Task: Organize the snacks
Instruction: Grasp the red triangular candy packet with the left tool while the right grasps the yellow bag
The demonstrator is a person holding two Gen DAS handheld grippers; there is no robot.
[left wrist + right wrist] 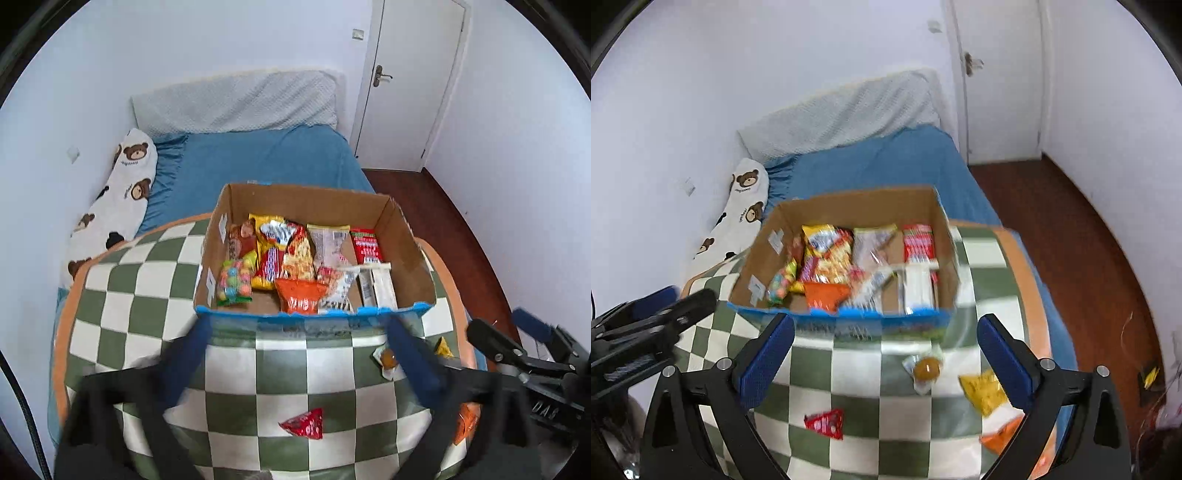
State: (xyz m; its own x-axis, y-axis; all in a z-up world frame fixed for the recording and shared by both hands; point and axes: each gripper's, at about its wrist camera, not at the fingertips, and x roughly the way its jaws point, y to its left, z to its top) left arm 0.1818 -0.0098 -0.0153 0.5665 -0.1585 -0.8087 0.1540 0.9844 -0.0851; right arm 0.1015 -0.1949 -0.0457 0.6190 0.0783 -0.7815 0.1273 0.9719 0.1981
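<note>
Lowering the empty, wide-open right gripper squarely over the wrapped brown sweet is advised, since four loose snacks are left on the checked cloth before the cardboard box, the left gripper likewise held open and empty.

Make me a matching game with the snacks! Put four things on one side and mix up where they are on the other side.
Things:
1. Red triangle packet
2. Colourful candy bag
3. Yellow packet
4. Bear pillow

Places:
A. on the bed, by the wall
B. inside the box, at its left end
C. on the checkered cloth, near the right gripper's right finger
D. on the checkered cloth, alone in front of the box, nearest the cameras

Pairs: 1-D, 2-B, 3-C, 4-A
</note>
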